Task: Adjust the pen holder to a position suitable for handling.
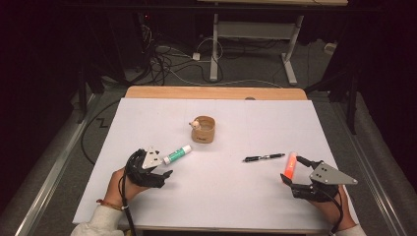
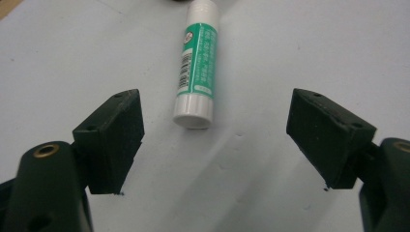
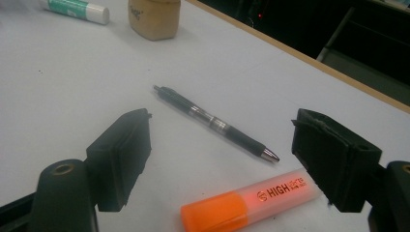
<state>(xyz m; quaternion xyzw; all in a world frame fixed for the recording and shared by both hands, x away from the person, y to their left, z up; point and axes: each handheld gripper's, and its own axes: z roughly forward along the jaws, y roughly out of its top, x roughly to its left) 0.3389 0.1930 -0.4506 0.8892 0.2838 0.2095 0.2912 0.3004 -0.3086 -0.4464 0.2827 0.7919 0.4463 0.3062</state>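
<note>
The left gripper (image 2: 215, 140) hovered low over the white table sheet (image 1: 236, 196), its jaws spread wide and holding nothing. The green-and-white glue stick (image 2: 197, 67) lay flat just ahead of the gap between them, its white cap end nearest and touching neither pad. Bare sheet stretched on both sides of the stick, so the jaws had free room there.

The right gripper (image 3: 220, 159) was likewise spread apart and empty. The orange highlighter with its clear pink cap (image 3: 251, 200) lay on the sheet between the jaws, close to the right pad; whether it touched that pad could not be told. Just beyond it lay the black ballpoint pen (image 3: 215, 123), slanted, its metal tip pointing toward the highlighter and apart from it.

In the high view, the small round tan wooden cup (image 1: 203, 130) stood near the middle of the sheet, well clear of both grippers, with a small pale item at its rim too blurred to identify. The sheet's near edge ran just beneath the person's hands; a strip of bare wooden tabletop (image 1: 216, 92) showed past its far edge.
</note>
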